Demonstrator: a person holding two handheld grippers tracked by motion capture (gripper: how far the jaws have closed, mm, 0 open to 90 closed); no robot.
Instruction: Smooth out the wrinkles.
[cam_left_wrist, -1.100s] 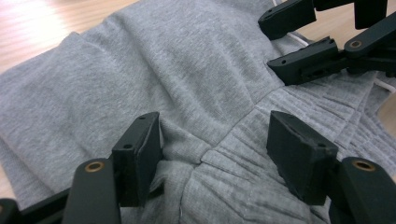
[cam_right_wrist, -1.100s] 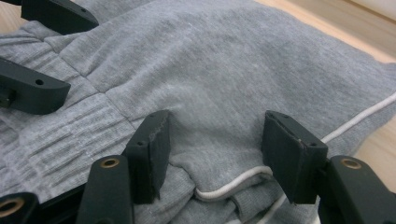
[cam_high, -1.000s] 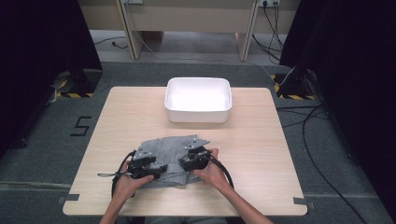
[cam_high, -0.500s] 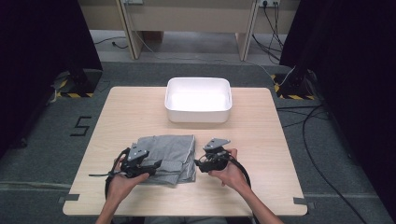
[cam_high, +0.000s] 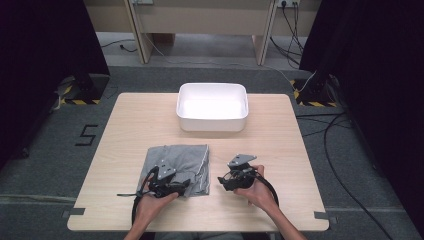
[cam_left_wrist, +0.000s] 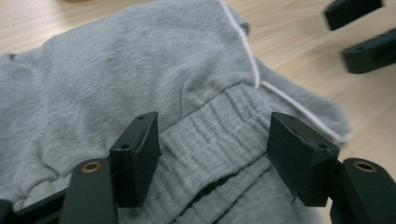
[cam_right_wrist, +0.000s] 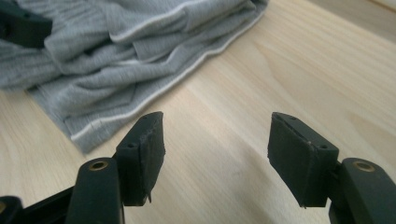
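The left gripper (cam_high: 172, 187) stood open over the folded grey garment (cam_high: 176, 162) at the table's (cam_high: 280, 150) near edge, gripping nothing. The right gripper (cam_high: 227, 181) was open and empty beside it. A "5" (cam_high: 88, 135) marked the floor.

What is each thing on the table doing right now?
Grey shorts: folded, lying flat on the table.
White tub: upright, empty.
Left tool: open, jaws over the waistband, not pinching it.
Right tool: open, holding nothing, over bare wood beside the shorts.
Table: holds the tub and shorts.
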